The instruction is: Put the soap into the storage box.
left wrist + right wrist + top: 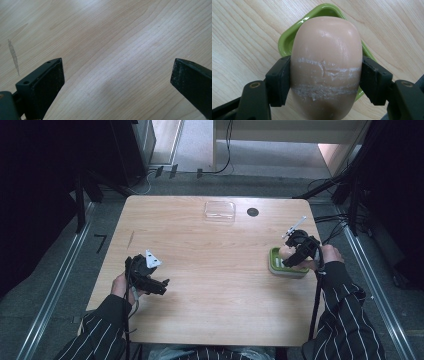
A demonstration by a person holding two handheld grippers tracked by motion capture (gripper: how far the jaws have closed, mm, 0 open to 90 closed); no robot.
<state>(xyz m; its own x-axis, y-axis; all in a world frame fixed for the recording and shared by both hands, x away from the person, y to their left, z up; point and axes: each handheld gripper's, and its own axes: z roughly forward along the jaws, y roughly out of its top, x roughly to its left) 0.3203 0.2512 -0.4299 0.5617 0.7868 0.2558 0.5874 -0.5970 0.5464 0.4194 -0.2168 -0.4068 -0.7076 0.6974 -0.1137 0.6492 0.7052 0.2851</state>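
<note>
Your right gripper (325,80) is clamped across the short width of the bar of soap (327,62), one pad on each long flank, a little below the bar's middle. The soap hangs directly over the green soap dish (287,40), which sits on the wooden surface (242,37) near its right edge; in the high view the gripper (295,254) sits right over the dish (275,262). Whether the bar's underside already touches the dish I cannot tell.

Judging from its look, treat the bar as a dense, fairly stiff lump with a waxy, slick skin. It is rounded everywhere, so the pads meet curved flanks rather than flat faces, and it could squirt forward or back if you squeeze off centre. The pale scuffed bands across its top (they run level with the pads) suggest the surface marks easily, so a harder clench would likely gouge it rather than hold it better. Stay on the widest part of the flanks, pads square to each other, and keep the bar level.

Your left gripper (117,82) is released, its jaws standing wide apart over bare wood with nothing between them, and in the high view it (150,277) rests well apart from the dish, at the surface's left side. A clear plastic lid or tray (219,211) lies near the far edge.
</note>
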